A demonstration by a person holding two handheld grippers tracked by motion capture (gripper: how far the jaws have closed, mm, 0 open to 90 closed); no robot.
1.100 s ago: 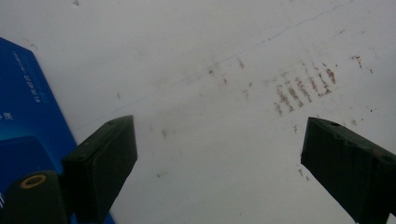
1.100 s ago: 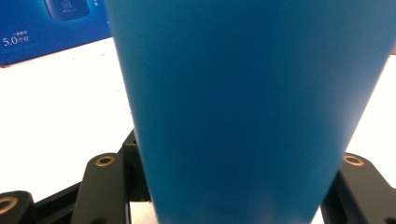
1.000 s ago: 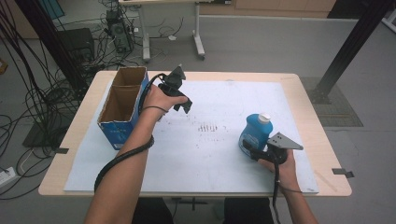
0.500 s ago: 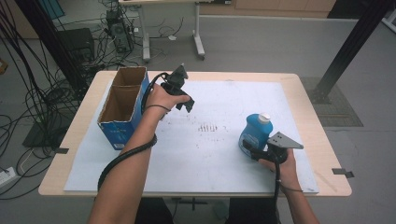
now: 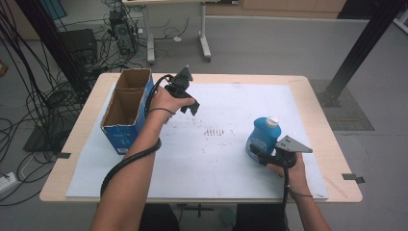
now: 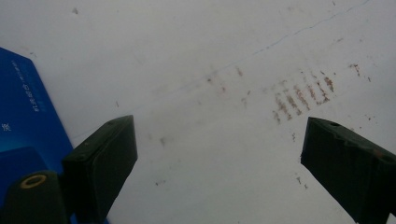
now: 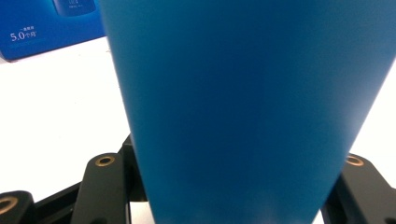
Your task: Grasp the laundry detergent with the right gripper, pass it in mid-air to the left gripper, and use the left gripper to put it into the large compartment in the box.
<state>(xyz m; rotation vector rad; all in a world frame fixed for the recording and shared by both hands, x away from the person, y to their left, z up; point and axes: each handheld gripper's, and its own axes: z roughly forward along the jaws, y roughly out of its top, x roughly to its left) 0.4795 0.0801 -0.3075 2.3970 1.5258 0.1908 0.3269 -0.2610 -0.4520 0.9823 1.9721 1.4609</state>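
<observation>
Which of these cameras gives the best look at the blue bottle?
The high view: there the blue bottle stands upright with its white cap, the right gripper closed on its lower body. The right gripper view shows just a close-up blue wall between the black jaws. The left gripper view faces the white mat.

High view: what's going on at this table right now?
A person works a hand-held gripper in each hand over a white-covered table. The right hand-held gripper is closed on a blue bottle with a white cap, standing upright at the table's right side. The left hand-held gripper is open and empty, held above the table beside an open blue cardboard box at the left. Faint brown marks stain the middle of the cover.
</observation>
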